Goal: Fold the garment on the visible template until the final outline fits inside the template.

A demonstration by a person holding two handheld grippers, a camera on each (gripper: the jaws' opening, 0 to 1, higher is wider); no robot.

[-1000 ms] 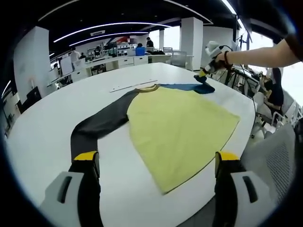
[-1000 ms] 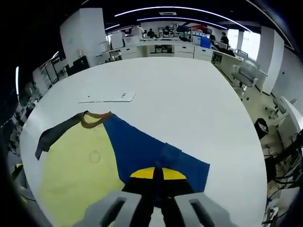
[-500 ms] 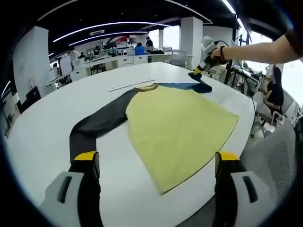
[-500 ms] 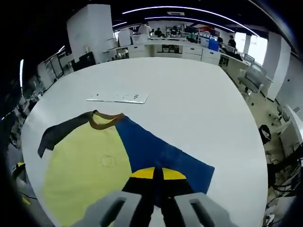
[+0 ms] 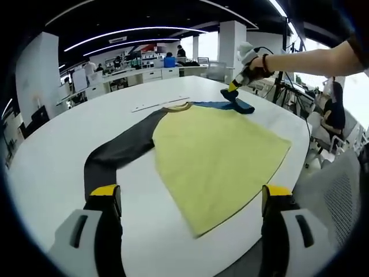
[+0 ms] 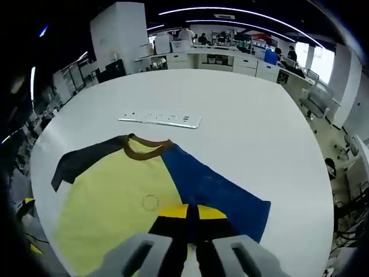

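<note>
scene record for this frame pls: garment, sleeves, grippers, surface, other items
garment: shirt, yellow body, brown collar, flat on table
sleeves: dark sleeve spread out flat; blue sleeve pinched at its end and lifted off the table
right gripper: jaws shut on blue sleeve
left gripper: jaws open, nothing held, near the shirt's hem
surface: white table
other items: white strip beyond the collar
template: no outline that I can make out
</note>
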